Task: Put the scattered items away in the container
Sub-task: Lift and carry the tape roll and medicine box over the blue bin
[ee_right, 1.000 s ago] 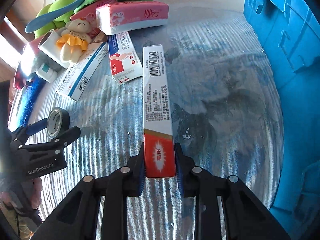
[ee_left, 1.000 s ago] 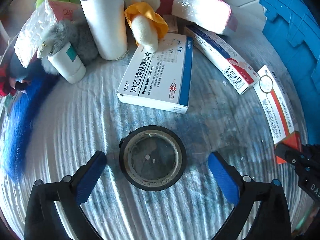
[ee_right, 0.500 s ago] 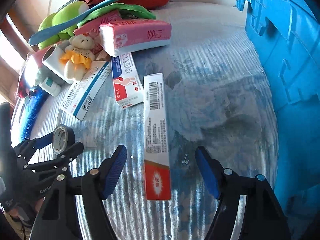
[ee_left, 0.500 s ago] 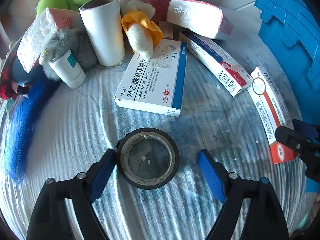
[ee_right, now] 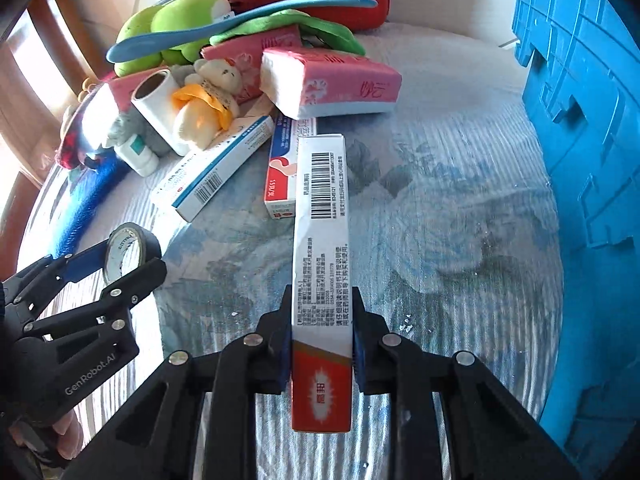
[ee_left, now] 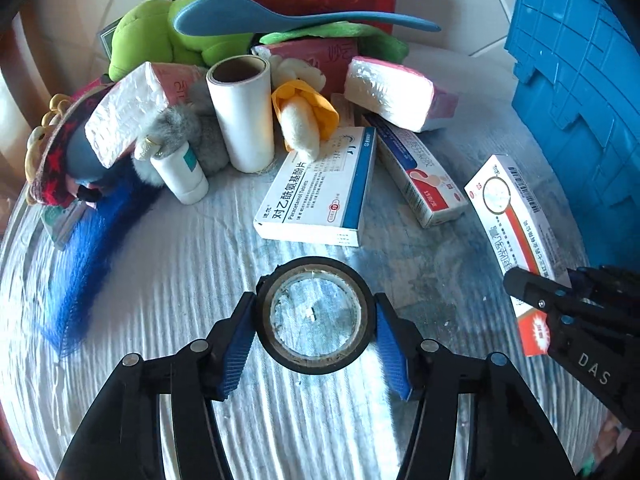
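Observation:
My left gripper (ee_left: pixel 315 320) is shut on a black tape roll (ee_left: pixel 316 314), which stands on the pale cloth; it also shows in the right wrist view (ee_right: pixel 128 252). My right gripper (ee_right: pixel 320 320) is shut on a long white and red ointment box (ee_right: pixel 322 248), gripping it near its red end; the box also shows in the left wrist view (ee_left: pixel 516 232). The blue plastic container (ee_right: pixel 592 140) stands at the right, also seen in the left wrist view (ee_left: pixel 580 88).
A pile sits at the back: a paracetamol box (ee_left: pixel 320 192), a red and white box (ee_left: pixel 420 176), a tissue pack (ee_left: pixel 400 92), a paper roll (ee_left: pixel 244 112), a small bear (ee_left: pixel 304 120), a white bottle (ee_left: pixel 180 172), a green plush (ee_left: pixel 168 36), a blue shoehorn (ee_left: pixel 280 20).
My left gripper closed onto the tape roll. My right gripper opened half a second ago, letting the box go, and has shut on it again. Both cameras tilted up.

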Available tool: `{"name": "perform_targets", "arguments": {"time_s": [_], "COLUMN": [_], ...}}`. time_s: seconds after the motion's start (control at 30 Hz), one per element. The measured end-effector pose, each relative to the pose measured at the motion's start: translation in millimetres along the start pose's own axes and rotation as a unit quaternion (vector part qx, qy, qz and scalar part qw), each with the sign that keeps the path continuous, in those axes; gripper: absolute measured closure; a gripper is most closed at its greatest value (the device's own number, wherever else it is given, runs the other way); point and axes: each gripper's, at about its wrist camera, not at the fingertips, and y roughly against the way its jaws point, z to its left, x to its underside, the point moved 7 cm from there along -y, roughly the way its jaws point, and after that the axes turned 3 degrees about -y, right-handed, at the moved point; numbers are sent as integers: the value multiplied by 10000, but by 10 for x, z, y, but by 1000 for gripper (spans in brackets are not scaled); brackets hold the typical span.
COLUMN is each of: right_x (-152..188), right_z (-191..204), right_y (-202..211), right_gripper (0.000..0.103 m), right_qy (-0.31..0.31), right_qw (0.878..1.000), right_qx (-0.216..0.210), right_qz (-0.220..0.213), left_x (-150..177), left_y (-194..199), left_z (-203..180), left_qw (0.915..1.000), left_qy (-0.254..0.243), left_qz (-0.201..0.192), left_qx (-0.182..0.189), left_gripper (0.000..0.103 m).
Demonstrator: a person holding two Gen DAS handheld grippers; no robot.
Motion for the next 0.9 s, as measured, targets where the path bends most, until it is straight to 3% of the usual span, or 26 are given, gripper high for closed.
{"name": "perform_targets", "arguments": {"time_s": [0.07, 0.27, 0.33, 0.6, 0.9], "right_x": [-1, -36, -3, 84, 35], "right_z": [55, 238, 353, 770, 800], "right_y": [99, 588, 775, 1666, 2623], "right_gripper": [80, 80, 80, 80, 80], "right_qy": [45, 83, 102, 224, 293], "right_qw": [9999, 9989, 9980, 9896, 9749], "right_qx": [-26, 15, 29, 242, 543], "right_qz": [-98, -457, -621, -1403, -2139], "left_x": [261, 553, 607, 647, 447], "left_y": [-72, 138, 368, 1224, 1911], "left_z": [-132, -285, -271, -74, -307], "left_qw": [10000, 9987, 9976, 9893, 9783], "left_qy": [17, -6, -4, -22, -218], "left_qz": [-73, -513, -694, -1454, -2031], "left_qx": [-37, 23, -2, 97, 353], "left_gripper": [47, 47, 47, 47, 47]}}
